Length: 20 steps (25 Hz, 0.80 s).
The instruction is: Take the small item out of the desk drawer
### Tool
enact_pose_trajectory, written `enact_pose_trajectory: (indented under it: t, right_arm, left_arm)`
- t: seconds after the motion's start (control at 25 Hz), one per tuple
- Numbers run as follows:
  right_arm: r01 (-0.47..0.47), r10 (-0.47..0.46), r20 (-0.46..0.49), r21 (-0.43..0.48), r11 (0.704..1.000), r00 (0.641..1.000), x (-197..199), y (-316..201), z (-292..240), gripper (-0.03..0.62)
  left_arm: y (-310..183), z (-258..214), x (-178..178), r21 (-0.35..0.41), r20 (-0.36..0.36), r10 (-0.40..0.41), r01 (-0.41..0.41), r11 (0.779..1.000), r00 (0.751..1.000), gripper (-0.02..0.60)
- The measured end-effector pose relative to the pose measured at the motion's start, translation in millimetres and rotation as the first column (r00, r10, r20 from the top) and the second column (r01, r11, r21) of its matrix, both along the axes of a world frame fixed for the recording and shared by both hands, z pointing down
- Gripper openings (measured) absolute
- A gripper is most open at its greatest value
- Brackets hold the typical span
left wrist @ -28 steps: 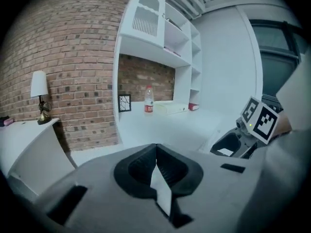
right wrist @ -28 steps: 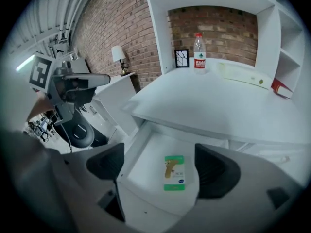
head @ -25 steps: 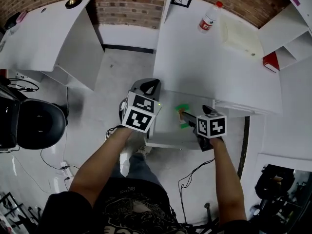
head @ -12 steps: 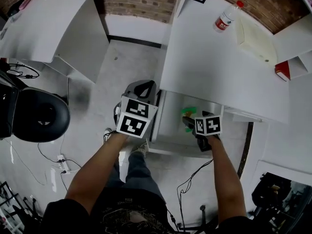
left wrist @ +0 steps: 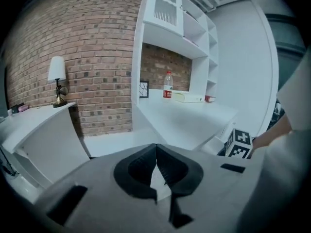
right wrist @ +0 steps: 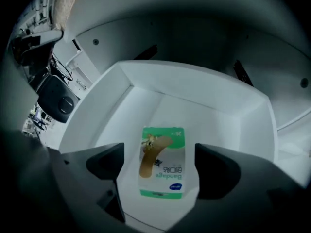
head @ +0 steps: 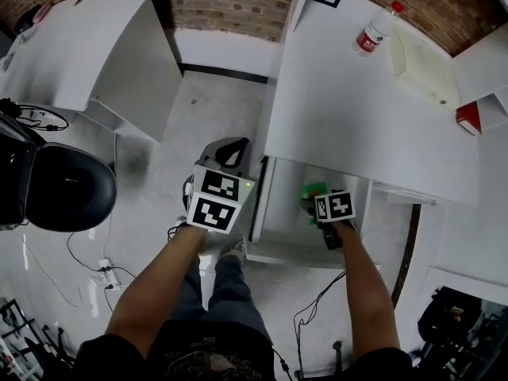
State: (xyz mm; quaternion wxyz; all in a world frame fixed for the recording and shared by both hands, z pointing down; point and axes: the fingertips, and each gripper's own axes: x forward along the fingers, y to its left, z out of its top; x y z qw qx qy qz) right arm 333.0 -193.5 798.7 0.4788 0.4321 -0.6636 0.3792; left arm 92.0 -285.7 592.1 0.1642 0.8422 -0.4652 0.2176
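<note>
Bright even light on the white desk [left wrist: 184, 120] beyond the left gripper [left wrist: 156, 155], dim shadowed drawer [right wrist: 228, 106] under the right gripper [right wrist: 158, 166], fisheye bending and black vignette at edges

A red-brown brick wall [head: 230, 6] runs across the far side, well ahead of the left gripper [left wrist: 156, 154] and the right gripper [right wrist: 158, 164], with a dark baseboard [head: 222, 74] at its foot. The floor [head: 198, 117] is pale and glossy. Ahead of the right gripper stretches a white desk [head: 357, 109], topped by white shelving [left wrist: 175, 23]. Ahead and left of the left gripper stands a second white table [head: 87, 54] (a small lamp [left wrist: 57, 79] sits on it). Left of that gripper is a black office chair [head: 67, 197], with cables [head: 87, 260] on the floor near it.
</note>
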Motion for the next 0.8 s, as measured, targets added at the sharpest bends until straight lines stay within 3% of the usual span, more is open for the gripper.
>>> enact_pose_trajectory:
  t: [0.28,0.6,0.8]
  right_arm:
    - [-0.01,0.008,-0.052,-0.035,0.999,0.999,0,7,16,0.445]
    - [-0.02,0.015,-0.105,-0.05,0.999,0.994,5,10,22,0.353]
    - [-0.031,0.026,-0.094,-0.051,0.998,0.995,3,10,20,0.347]
  left_arm:
    - [-2,-3,3,0.006,0.011,0.014,-0.014,1.0,1.0,0.005]
    - [0,1,3,0.0,0.024,0.021,-0.021,1.0,0.999,0.005]
    - [0,-1,0,-0.003,0.026,0.022,-0.022,1.0,0.999,0.005]
